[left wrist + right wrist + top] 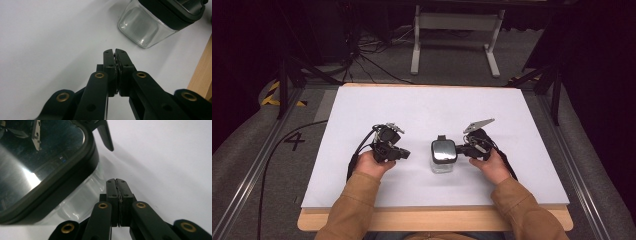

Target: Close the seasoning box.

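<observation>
On the left half of the white rectangular counter (422, 105), the left gripper (404, 154) sits in the person's left hand (373, 164), its black cable looping off toward the counter's left edge. Its own view shows the two black fingers (110, 66) pressed flat together with nothing between them, tips hovering over bare white surface. Ahead of those tips and to the right in that view stands a clear square glass jar with a dark grey snap-on lid (143, 26), apart from the fingers.

Near the middle of the counter, from the high view, the jar (443, 154) stands upright between the two grippers, its glossy lid catching the light, with a small latch tab at the far edge.

Just right of the jar, the right gripper (463, 148) is held in the person's right hand (492, 165), a grey three-cornered plate rising from its top. Its fingers (112, 192) are likewise closed on each other, empty, and lie just beside the jar's glass wall below the lid rim (75, 167); whether they touch the glass cannot be told. Tan sleeves (352, 205) cover both forearms over the counter's wooden near edge
</observation>
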`<state>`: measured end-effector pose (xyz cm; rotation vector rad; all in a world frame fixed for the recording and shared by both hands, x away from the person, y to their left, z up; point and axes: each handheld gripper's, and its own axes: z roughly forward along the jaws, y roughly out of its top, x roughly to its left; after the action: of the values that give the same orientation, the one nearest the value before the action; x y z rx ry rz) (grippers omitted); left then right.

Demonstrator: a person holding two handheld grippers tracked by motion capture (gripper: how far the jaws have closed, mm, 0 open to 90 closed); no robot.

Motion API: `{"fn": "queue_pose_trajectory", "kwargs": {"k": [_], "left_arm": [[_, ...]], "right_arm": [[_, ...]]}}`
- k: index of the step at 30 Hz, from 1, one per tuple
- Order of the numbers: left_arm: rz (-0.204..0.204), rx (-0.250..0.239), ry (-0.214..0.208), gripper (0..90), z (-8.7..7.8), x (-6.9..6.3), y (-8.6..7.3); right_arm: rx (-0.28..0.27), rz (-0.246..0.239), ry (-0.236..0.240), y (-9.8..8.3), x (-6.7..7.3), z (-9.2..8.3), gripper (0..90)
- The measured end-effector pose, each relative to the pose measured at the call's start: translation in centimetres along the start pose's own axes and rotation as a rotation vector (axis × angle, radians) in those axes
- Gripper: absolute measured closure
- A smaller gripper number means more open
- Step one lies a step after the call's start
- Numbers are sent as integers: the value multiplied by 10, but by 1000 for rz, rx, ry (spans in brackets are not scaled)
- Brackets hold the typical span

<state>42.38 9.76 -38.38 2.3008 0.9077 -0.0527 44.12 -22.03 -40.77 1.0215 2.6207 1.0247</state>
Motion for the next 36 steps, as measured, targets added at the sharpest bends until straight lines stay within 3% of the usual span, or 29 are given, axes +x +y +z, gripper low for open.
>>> {"fn": "queue_pose_trajectory", "kwargs": {"k": [5,10,14,18,21,29,32,34,36], "left_arm": [[6,-17,13,857,-3,0,4],[19,-18,38,821,-11,3,5],[14,-52,63,784,-26,11,3],[-5,-67,113,741,-33,21,-1],[-20,-89,123,706,-36,30,-5],[5,-139,151,636,-32,54,-21],[-6,-152,167,608,-25,64,-27],[-34,-138,165,585,-19,70,-31],[-42,-123,185,569,-12,75,-35]], "right_arm": [[-58,15,-18,-4,-5,-25,890],[-125,30,-84,-10,-16,-59,834],[-166,59,-135,-17,-26,-82,785],[-208,94,-183,-28,-40,-100,727],[-223,100,-223,-38,-50,-111,682],[-255,60,-269,-60,-73,-123,575],[-245,54,-260,-71,-83,-118,552],[-232,60,-260,-76,-89,-112,537],[-209,90,-246,-82,-95,-102,524]]}}
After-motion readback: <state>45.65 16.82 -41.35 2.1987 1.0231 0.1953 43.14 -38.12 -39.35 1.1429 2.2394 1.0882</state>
